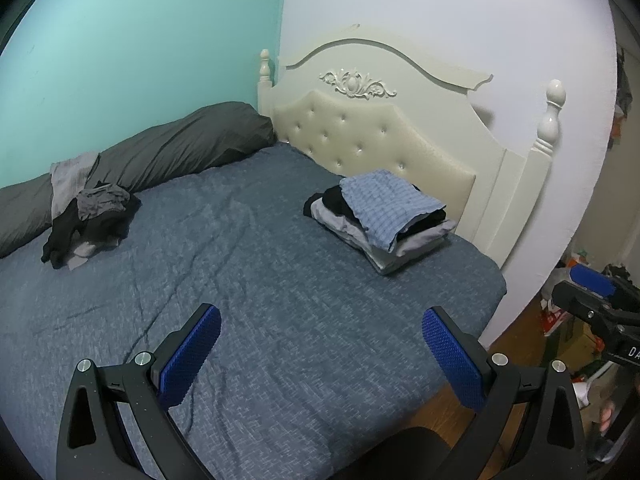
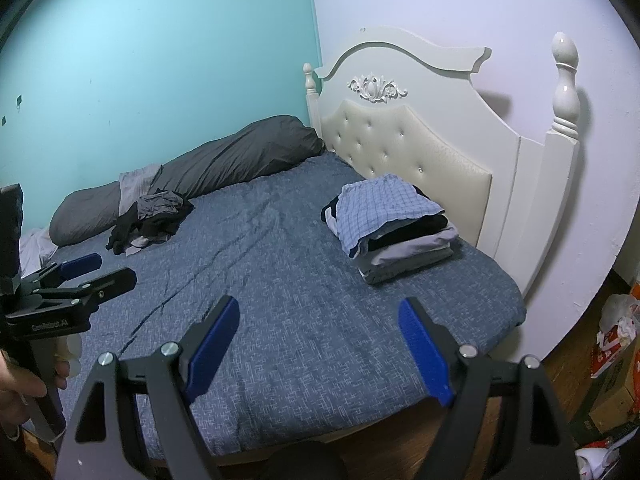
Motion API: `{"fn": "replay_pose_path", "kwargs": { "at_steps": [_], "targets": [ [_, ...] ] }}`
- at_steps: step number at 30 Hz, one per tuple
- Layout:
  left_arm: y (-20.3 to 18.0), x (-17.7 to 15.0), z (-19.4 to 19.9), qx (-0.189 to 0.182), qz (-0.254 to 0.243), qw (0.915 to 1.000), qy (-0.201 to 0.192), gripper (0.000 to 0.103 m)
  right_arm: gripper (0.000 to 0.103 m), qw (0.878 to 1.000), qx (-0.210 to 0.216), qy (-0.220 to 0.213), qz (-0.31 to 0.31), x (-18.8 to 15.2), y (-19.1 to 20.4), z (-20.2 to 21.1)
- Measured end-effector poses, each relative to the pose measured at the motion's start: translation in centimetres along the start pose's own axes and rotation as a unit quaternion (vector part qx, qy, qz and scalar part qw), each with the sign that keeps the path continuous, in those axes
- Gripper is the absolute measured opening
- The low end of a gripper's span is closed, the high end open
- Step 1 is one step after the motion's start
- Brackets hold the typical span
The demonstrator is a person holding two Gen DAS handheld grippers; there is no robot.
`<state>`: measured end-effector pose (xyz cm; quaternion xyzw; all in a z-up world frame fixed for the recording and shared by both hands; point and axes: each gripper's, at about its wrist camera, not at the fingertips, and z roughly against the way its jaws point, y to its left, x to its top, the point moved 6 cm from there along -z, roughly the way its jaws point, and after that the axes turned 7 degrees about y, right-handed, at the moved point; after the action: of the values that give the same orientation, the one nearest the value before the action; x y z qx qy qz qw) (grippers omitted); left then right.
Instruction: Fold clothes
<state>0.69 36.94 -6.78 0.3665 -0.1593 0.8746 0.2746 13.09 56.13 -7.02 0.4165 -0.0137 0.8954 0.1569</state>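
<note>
A stack of folded clothes (image 1: 380,220) sits on the blue bedspread (image 1: 260,300) near the tufted headboard (image 1: 380,136), topped by a blue checked garment (image 2: 384,204) over black and grey layers; this much of the folding looks finished. Well apart from it, across the bed and against the long dark grey pillow (image 1: 160,152) by the teal wall, lies an unfolded heap (image 1: 92,220) of black and grey garments, crumpled together with a pale grey piece (image 1: 70,176) draped above it on the pillow. Judged from how things lie, the task is partway through: one pile done, a smaller jumble still to sort, and the open stretch of bedspread between them free as a folding surface. The left gripper (image 1: 320,352) hovers over the near edge of the bed with its blue pads spread wide and nothing between them. The right gripper (image 2: 320,348) is likewise spread wide and empty, aimed down at the bedspread near the foot. Neither touches any cloth. The likely next step is a reach toward the heap by the pillow to draw out one garment.
</note>
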Motion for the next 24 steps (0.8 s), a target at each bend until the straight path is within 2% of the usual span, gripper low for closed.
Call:
{"fn": "replay_pose_path", "kwargs": {
  "at_steps": [24],
  "targets": [
    [0.45, 0.03, -0.19, 0.006, -0.001, 1.0, 0.0, 0.103, 0.083, 1.0, -0.001, 0.004, -0.001, 0.05, -0.15, -0.34]
  ]
}}
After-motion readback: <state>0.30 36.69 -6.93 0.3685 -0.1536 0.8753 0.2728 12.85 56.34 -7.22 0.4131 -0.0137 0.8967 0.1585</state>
